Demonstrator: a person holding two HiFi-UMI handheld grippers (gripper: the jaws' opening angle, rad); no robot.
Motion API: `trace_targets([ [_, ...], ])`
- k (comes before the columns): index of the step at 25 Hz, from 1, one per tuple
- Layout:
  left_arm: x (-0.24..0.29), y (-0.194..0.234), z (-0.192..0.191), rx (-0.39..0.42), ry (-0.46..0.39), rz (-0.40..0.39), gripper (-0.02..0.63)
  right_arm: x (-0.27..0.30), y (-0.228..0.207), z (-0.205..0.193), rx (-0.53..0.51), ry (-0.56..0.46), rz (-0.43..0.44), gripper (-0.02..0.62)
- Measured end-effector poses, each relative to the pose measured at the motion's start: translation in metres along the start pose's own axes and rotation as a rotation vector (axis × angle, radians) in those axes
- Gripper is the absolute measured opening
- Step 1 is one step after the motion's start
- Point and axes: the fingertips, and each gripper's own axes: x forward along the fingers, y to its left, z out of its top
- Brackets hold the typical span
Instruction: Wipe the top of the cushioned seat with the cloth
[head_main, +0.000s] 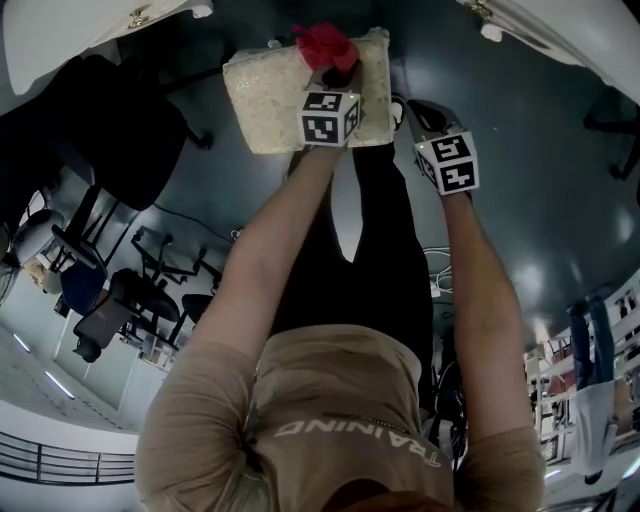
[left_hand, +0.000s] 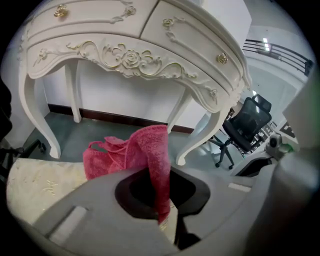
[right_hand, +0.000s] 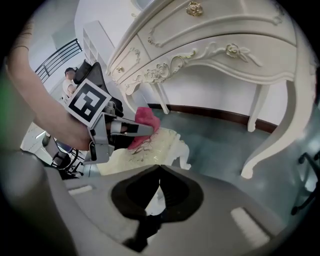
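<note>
The cream cushioned seat stands on the dark floor ahead of me. A red cloth lies bunched on its far edge, pinched by my left gripper, which is shut on it. In the left gripper view the red cloth hangs down between the jaws over the seat top. My right gripper hovers just right of the seat, shut with nothing in it. From the right gripper view, the left gripper holds the cloth on the seat.
A white ornate dressing table with curved legs stands right behind the seat. Black office chairs sit at the left, and another chair beyond the table. Dark floor spreads to the right.
</note>
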Motion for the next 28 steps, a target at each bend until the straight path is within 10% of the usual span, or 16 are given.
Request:
trace_targets([
  [15,0.004,-0.096,-0.001,-0.037,-0.041,-0.293,0.032,-0.018,-0.006,0.009,0.006,-0.115,-0.035,0.003],
  [28,-0.133,-0.016,0.003,-0.106,-0.189,-0.314,0.032,-0.013,0.126,0.03,-0.145,-0.109,-0.02,0.003],
])
